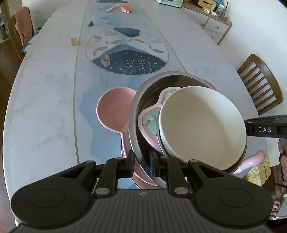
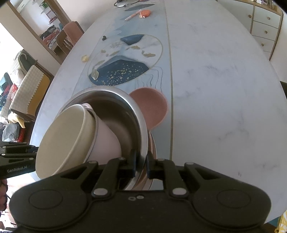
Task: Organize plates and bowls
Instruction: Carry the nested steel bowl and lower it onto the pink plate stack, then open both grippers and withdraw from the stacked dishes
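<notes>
A steel bowl [image 1: 141, 100] is held tilted above the table, gripped on opposite rims by both grippers. Inside it lie a cream bowl [image 1: 202, 125] and a pink divided plate [image 1: 152, 111] with teal sections. My left gripper [image 1: 141, 161] is shut on the steel bowl's near rim. My right gripper [image 2: 140, 161] is shut on the steel bowl [image 2: 114, 111] at its rim; the cream bowl [image 2: 62, 139] leans to the left inside it. A pink mouse-shaped plate [image 1: 114, 111] lies on the table beneath; it also shows in the right wrist view [image 2: 150, 107].
The oval marble table [image 1: 44, 107] carries a round blue fish inlay [image 1: 127, 52], a small clear ring [image 1: 105, 60], an orange item [image 1: 126, 8] and small bits far off. Wooden chairs [image 1: 260, 84] and a white sideboard [image 1: 217, 26] stand around.
</notes>
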Demonstrator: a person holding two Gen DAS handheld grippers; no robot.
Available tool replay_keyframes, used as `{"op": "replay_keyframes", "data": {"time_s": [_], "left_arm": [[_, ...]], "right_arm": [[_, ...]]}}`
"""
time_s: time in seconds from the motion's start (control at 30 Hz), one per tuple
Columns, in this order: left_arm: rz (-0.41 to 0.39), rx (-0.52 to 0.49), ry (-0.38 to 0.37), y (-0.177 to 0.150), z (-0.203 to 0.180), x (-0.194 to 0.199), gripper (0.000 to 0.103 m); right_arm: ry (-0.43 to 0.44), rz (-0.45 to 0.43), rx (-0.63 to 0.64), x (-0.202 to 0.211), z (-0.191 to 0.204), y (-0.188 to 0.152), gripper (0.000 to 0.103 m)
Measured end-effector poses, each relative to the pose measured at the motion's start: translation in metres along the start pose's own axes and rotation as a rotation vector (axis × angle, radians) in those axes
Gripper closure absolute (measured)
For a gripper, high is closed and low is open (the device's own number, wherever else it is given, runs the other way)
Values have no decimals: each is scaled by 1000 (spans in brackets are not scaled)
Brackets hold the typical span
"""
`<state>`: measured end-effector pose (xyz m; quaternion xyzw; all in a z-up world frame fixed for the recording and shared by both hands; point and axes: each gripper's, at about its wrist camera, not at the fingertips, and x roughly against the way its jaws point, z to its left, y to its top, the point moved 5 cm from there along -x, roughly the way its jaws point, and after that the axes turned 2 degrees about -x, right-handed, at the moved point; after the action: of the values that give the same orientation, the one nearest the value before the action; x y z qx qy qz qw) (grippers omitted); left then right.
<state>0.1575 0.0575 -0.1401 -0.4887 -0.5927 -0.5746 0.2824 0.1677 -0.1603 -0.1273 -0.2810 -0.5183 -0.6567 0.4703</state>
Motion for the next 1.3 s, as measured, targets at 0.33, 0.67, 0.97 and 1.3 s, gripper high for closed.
{"op": "replay_keyframes", "data": {"time_s": [0.33,0.67,0.97,1.3], "left_arm": [[-15,26,-10,-3,6,3,88],[-50,18,-4,-9,5,20,86],[-129,-2,40,-15,-4,49,62],[-235,2,98,-28,-35,84,41]], "right_arm": [[-26,1,2,2,5,-3,82],[-34,-59,8,28,7,-10,73],[-14,-138,50,62,17,-18,66],[55,-229,155,99,28,-28,49]]}}
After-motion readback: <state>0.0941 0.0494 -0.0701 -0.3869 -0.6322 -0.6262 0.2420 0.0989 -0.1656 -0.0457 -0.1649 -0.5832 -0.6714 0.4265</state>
